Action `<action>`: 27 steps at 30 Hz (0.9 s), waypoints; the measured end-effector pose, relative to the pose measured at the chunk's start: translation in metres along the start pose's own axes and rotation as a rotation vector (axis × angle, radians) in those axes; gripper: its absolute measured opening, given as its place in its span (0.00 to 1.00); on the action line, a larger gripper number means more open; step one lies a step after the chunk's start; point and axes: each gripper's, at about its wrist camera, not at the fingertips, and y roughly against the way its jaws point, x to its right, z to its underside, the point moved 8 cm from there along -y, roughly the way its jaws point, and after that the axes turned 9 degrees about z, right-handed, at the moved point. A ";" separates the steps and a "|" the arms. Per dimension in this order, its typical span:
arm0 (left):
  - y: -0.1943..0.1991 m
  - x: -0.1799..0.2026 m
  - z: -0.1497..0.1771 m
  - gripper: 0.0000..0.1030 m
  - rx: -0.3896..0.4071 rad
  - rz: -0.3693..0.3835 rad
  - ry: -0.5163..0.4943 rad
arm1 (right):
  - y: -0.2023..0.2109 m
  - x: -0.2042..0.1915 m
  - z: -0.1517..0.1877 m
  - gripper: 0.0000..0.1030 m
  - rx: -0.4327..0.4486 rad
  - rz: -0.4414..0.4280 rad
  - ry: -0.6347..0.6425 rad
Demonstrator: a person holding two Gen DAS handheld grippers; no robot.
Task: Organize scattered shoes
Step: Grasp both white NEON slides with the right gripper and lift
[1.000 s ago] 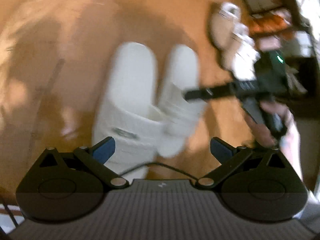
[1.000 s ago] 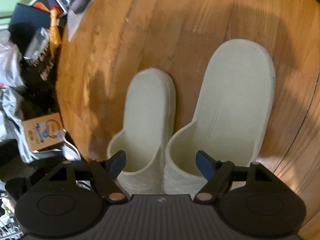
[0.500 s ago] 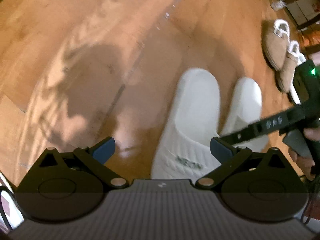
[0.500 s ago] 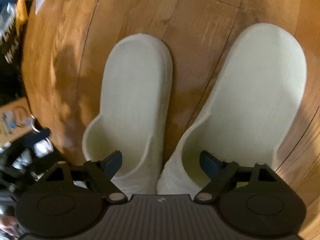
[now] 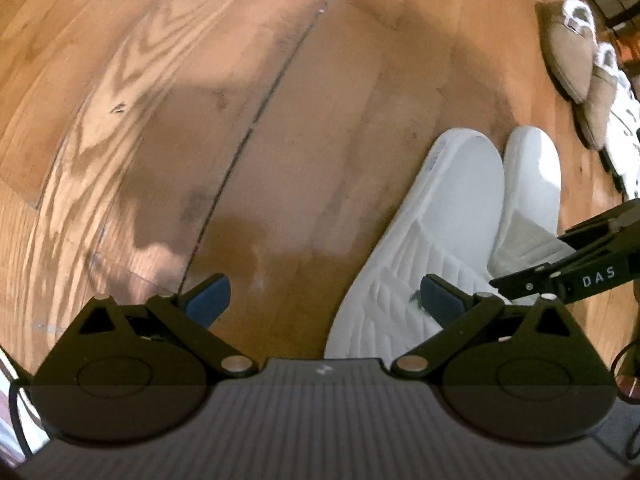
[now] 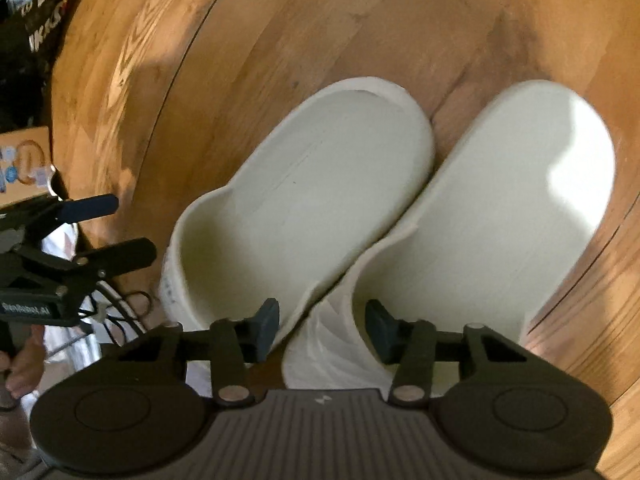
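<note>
Two white slides lie side by side on the wooden floor, the left slide (image 6: 312, 192) touching the right slide (image 6: 500, 208) along their inner sides. My right gripper (image 6: 322, 330) points steeply down at their strap ends. Its jaws are closing, one pad inside each slide's opening, and they pinch the two adjoining strap walls between them. In the left wrist view the same pair (image 5: 436, 236) sits low on the right, with the right gripper (image 5: 576, 272) reaching in from the edge. My left gripper (image 5: 324, 298) is open over bare floor, left of the slides, holding nothing.
A pair of tan fleece-lined slippers (image 5: 572, 56) lies at the far right, with another white shoe (image 5: 624, 148) beside them. A cardboard box (image 6: 24, 164) and dark bags (image 6: 36, 12) crowd the floor's left edge. The left gripper (image 6: 106, 228) and a hand (image 6: 20, 364) are left of the slides.
The right gripper's jaws went from wide to narrow and closed on the inner strap walls, drawing the slides together. The left gripper sank and swung left, so the slides shifted to its right.
</note>
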 end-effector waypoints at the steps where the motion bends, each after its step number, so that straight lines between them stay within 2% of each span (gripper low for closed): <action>1: 0.002 0.001 0.000 1.00 0.005 -0.007 -0.012 | -0.001 0.000 0.000 0.47 -0.015 -0.021 -0.018; 5: 0.004 -0.002 -0.003 1.00 0.019 -0.011 -0.020 | -0.009 -0.003 0.007 0.66 -0.117 -0.180 -0.148; 11: -0.003 -0.005 0.001 1.00 -0.005 -0.006 -0.009 | -0.016 -0.001 0.012 0.79 -0.169 -0.272 -0.276; 16: -0.001 -0.005 0.001 1.00 -0.004 -0.008 -0.010 | -0.020 -0.002 0.019 0.83 -0.178 -0.295 -0.328; 20: 0.003 -0.005 -0.004 1.00 0.013 -0.015 -0.009 | -0.032 -0.005 0.019 0.82 -0.205 -0.352 -0.374; 23: 0.009 -0.004 -0.004 1.00 0.020 -0.006 -0.005 | -0.040 0.002 0.017 0.74 -0.233 -0.402 -0.472; 25: 0.010 -0.003 -0.004 1.00 0.026 -0.005 -0.010 | -0.045 0.017 0.019 0.76 -0.248 -0.463 -0.621; 27: 0.010 -0.004 -0.004 1.00 0.028 -0.008 -0.012 | -0.049 0.017 0.022 0.76 -0.259 -0.472 -0.645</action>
